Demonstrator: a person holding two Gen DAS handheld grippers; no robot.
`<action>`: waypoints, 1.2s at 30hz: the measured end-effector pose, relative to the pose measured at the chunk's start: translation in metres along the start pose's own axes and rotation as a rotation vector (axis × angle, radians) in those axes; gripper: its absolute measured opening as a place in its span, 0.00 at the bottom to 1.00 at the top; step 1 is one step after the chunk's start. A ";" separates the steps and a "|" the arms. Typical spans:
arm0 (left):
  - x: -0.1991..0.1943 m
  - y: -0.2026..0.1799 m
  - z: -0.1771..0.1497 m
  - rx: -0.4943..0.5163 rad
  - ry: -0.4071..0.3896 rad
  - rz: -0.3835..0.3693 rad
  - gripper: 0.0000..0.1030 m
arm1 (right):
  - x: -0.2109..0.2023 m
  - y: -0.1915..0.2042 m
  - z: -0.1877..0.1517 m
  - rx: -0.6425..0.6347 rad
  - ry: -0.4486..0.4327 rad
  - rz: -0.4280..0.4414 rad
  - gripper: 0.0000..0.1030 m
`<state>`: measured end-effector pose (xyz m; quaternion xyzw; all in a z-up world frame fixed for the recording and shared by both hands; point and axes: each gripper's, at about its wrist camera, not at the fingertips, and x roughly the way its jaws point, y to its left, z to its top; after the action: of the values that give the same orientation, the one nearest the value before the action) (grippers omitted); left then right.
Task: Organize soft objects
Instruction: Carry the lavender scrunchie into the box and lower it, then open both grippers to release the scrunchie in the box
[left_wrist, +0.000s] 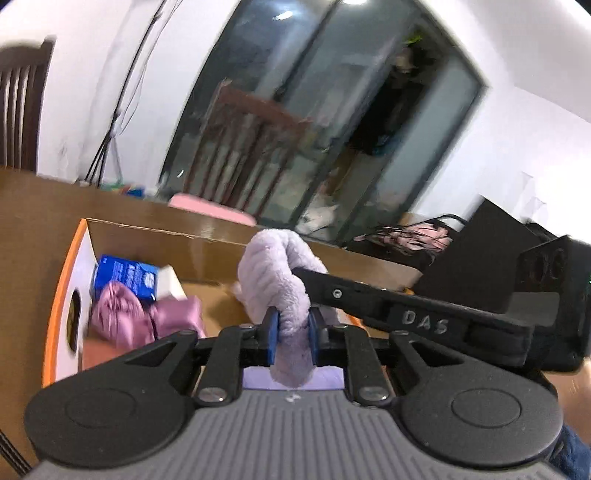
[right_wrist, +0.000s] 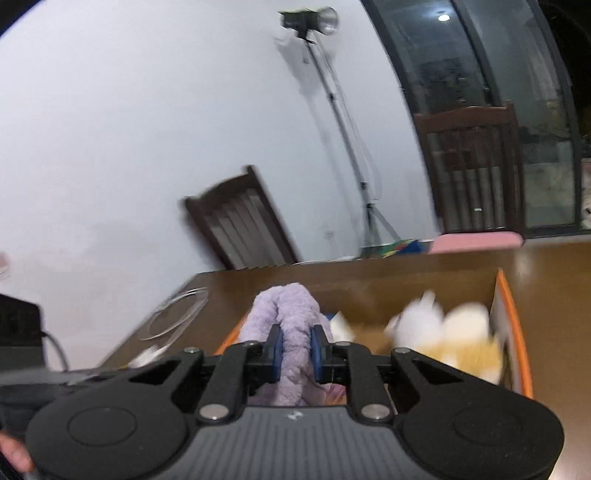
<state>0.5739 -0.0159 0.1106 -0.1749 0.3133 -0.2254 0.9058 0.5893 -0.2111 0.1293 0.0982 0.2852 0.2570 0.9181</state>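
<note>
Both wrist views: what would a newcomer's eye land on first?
The fluffy lavender towel, pinched in both the left claw and the right claw, held above the open cardboard box. Next, inside the box: pink satin fabric beside a blue packet, and a white-and-yellow plush by the orange edge.

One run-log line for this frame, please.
left gripper: shut on fluffy lilac plush cloth | right gripper: shut on same cloth | over open orange-edged cardboard box

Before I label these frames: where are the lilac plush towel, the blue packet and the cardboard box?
lilac plush towel (left_wrist: 271, 275), left wrist view, upper fold.
blue packet (left_wrist: 125, 275), left wrist view, printed face.
cardboard box (left_wrist: 155, 245), left wrist view, far inner wall.
</note>
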 end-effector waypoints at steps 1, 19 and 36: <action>0.016 0.008 0.009 -0.003 0.019 0.025 0.16 | 0.022 -0.003 0.012 -0.025 0.034 -0.031 0.15; 0.031 0.028 0.018 0.149 0.081 0.267 0.42 | 0.083 -0.027 0.026 0.029 0.122 -0.115 0.50; -0.152 -0.030 -0.063 0.354 -0.186 0.359 0.92 | -0.141 -0.002 -0.044 -0.201 -0.092 -0.338 0.84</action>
<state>0.4170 0.0265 0.1518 0.0246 0.2106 -0.0954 0.9726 0.4653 -0.2858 0.1595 -0.0315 0.2283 0.1217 0.9654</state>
